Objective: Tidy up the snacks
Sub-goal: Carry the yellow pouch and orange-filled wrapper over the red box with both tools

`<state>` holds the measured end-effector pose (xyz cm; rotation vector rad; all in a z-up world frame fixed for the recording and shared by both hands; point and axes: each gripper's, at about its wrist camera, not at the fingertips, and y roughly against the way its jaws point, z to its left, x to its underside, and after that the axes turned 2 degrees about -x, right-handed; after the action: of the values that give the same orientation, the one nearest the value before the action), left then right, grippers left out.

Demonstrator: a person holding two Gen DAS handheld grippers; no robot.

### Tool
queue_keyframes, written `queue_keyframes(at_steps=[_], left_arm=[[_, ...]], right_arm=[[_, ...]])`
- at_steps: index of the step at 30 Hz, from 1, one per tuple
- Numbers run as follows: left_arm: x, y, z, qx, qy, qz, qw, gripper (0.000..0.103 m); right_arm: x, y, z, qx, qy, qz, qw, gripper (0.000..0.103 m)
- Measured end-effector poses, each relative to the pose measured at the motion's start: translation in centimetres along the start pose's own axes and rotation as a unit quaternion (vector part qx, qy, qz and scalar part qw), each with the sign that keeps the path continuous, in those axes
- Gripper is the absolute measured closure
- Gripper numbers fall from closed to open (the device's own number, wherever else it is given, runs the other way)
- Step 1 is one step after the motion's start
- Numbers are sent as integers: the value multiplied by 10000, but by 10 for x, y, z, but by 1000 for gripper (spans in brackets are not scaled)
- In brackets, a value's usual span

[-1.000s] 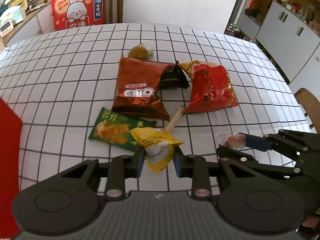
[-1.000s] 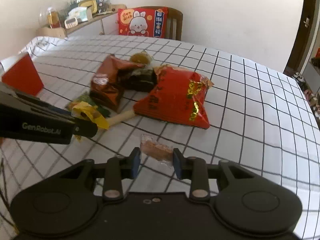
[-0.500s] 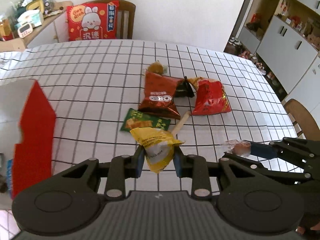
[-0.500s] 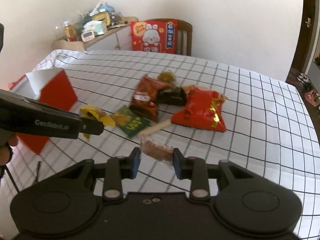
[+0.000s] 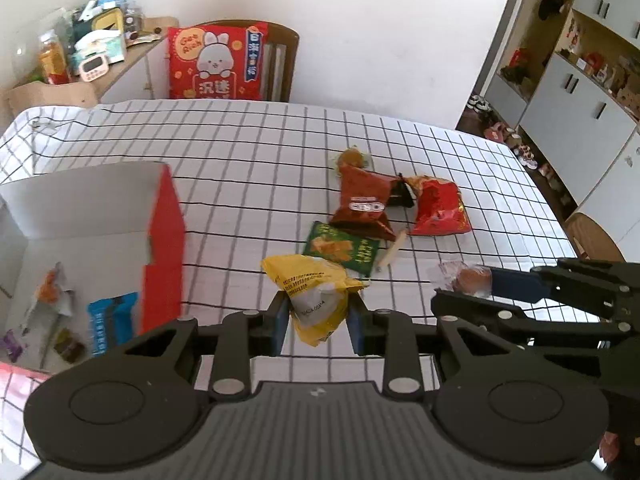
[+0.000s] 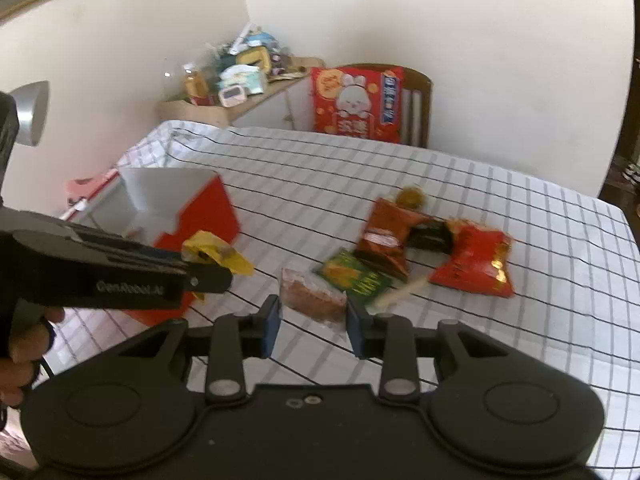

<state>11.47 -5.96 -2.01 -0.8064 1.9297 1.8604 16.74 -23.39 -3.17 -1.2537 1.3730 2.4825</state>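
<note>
Left claw [image 5: 319, 317] pinches yellow packet [image 5: 316, 298] (right claw [image 6: 313, 320] pinches clear-wrapped snack [image 6: 313, 299])

A table [image 5: 248, 148] covered with a white cloth ruled in a black grid fills the middle of both views. Right of centre in the left wrist view a cluster of snacks lies on it: a dark red Oreo bag [image 5: 362, 204], a bright red bag [image 5: 438, 210] just to its right, a small black pack [image 5: 400, 196] between the two, a round brownish snack [image 5: 350, 158] above them, a green packet [image 5: 340, 250] below, and a pale stick [image 5: 392, 252] beside the green packet. At the left edge stands an open red box with a white inside [image 5: 164, 240].
</note>
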Motion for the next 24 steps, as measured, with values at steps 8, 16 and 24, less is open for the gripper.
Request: queue_keyframes(at_steps=[8,16,24], left_arm=[[1,27,45,-152,227,-100,9996,74],[0,41,91,-351,437,-204,9982,73],[0,51,137,-565,599,-266,9962,74]], right_arm=[[-18,-12,46,-286,178,-30,9994,70],[-35,-33,92,-504,424,-3,9978,70],[-50,-61,130,-655,568,77,9962,70]])
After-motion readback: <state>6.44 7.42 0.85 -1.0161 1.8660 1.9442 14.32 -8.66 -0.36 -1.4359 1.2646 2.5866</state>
